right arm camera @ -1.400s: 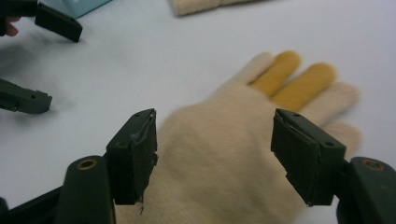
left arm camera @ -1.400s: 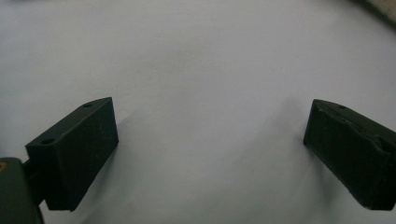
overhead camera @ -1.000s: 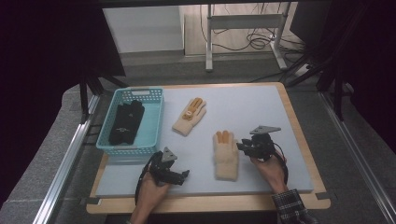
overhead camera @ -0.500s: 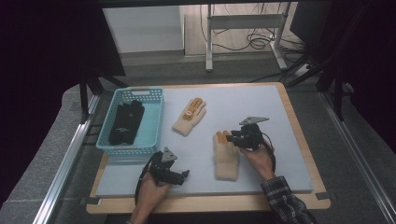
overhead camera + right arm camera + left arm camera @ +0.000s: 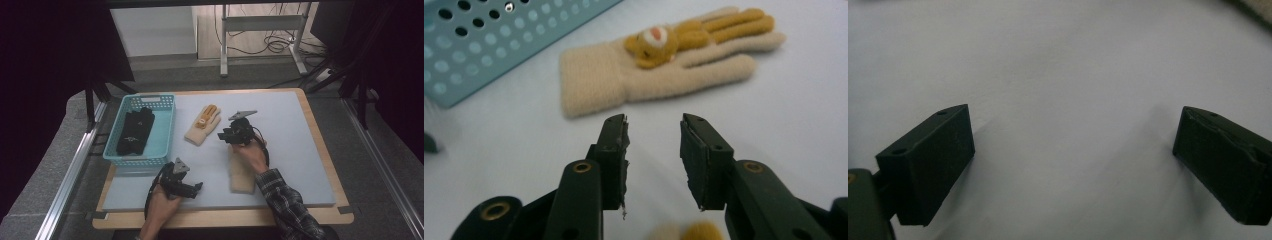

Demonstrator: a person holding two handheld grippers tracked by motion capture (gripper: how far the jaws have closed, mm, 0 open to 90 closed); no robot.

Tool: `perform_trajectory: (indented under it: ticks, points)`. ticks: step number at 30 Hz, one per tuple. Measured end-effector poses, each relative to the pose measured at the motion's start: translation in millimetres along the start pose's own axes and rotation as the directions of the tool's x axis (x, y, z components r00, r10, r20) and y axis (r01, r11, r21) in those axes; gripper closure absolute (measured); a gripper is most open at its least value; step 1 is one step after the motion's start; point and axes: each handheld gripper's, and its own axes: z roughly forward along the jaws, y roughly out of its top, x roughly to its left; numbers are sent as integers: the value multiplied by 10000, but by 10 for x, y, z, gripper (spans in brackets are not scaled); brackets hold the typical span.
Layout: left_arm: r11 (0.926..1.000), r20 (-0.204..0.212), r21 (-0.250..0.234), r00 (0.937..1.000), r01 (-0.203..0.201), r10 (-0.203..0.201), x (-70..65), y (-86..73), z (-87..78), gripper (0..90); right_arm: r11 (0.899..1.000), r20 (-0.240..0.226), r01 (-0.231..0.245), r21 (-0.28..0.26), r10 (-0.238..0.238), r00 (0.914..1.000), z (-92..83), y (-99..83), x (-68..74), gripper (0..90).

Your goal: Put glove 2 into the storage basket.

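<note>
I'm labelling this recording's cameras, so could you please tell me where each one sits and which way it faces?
High view: fixed above the person's side, looking forward and down on the table; both forearms enter from the bottom, holding the left gripper and right gripper.
Left gripper view: rides the left gripper, facing the bare table surface between wide-open jaws.
Right gripper view: rides the right gripper, looking past its parted jaws at the cream bear glove and blue basket.
Shared: high and right gripper views both show that glove and basket.
</note>
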Motion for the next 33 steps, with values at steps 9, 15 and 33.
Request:
perform_trajectory:
  ticks: [9, 15, 33]
  points:
    - [10000, 9, -25, 10000, 21, -21, -2, -1, 1, 34, 9995, 156, 268, 142, -270, 9995, 369, 225, 13, 537]
    - [10000, 9, -24, 10000, 13, -13, -1, 0, 1, 34, 9980, 467, 491, 394, -509, 9976, 632, 329, 13, 480]
    - [10000, 6, -23, 10000, 19, -19, -2, -1, 1, 34, 9876, 1114, 1162, 1053, -1278, 9855, 1091, 534, 46, 500]
